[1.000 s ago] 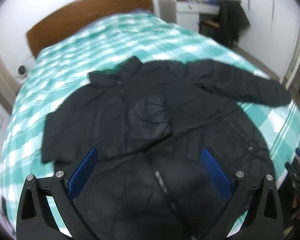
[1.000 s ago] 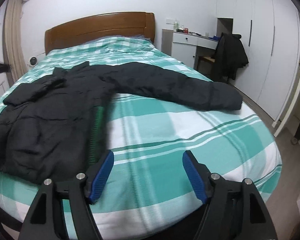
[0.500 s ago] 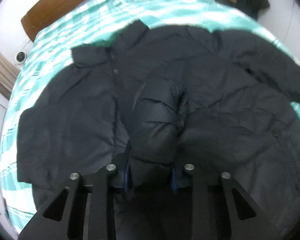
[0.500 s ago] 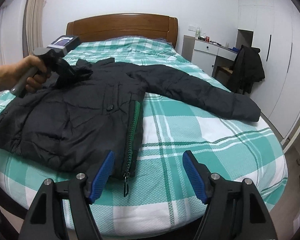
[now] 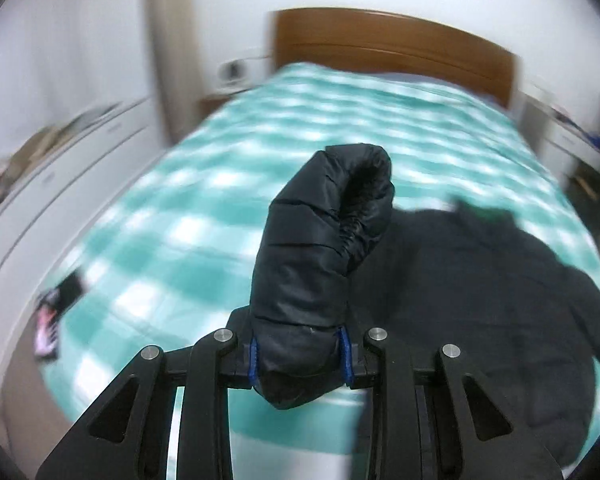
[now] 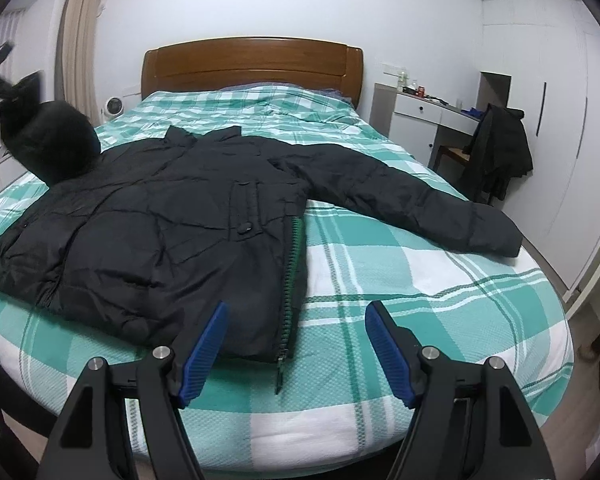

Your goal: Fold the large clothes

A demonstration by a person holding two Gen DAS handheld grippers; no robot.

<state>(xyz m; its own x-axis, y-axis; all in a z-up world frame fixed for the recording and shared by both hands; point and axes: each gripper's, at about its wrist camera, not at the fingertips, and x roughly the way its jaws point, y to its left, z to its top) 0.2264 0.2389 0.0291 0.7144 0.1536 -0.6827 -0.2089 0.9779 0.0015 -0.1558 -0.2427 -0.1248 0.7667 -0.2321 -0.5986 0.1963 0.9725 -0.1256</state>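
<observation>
Your left gripper (image 5: 299, 354) is clamped on the cuff end of a black padded sleeve (image 5: 320, 240). The blue pads (image 5: 253, 362) press the fabric from both sides, and the sleeve stands up out of the jaws toward twelve o'clock, its open cuff curling over at the top. This view is blurred. Behind the sleeve lies the bed (image 5: 204, 208) with its green and white checked cover, and a wooden headboard (image 5: 392, 48) sits at about one o'clock. The rest of the black jacket (image 5: 480, 280) spreads over the bed at three o'clock. A small dark object with a pink patch lies at the bed's edge at nine o'clock; it is too smeared to identify.

In the right wrist view, the lifted sleeve shows as a dark rounded bundle at about ten o'clock, raised off the bed beside the jacket's shoulder. The jacket (image 6: 160, 232) lies flat on the checked cover, collar toward the headboard (image 6: 252, 64), its zipper edge with green lining running down toward six o'clock. Its other sleeve (image 6: 400, 200) stretches out flat toward three o'clock, the cuff resting on the bed. Your right gripper (image 6: 296, 344) holds nothing; its blue pads stand well apart above the jacket's lower hem and zipper end. Further right, at two o'clock, stand a white desk (image 6: 424, 120) and a chair draped with dark clothing (image 6: 496, 148).
</observation>
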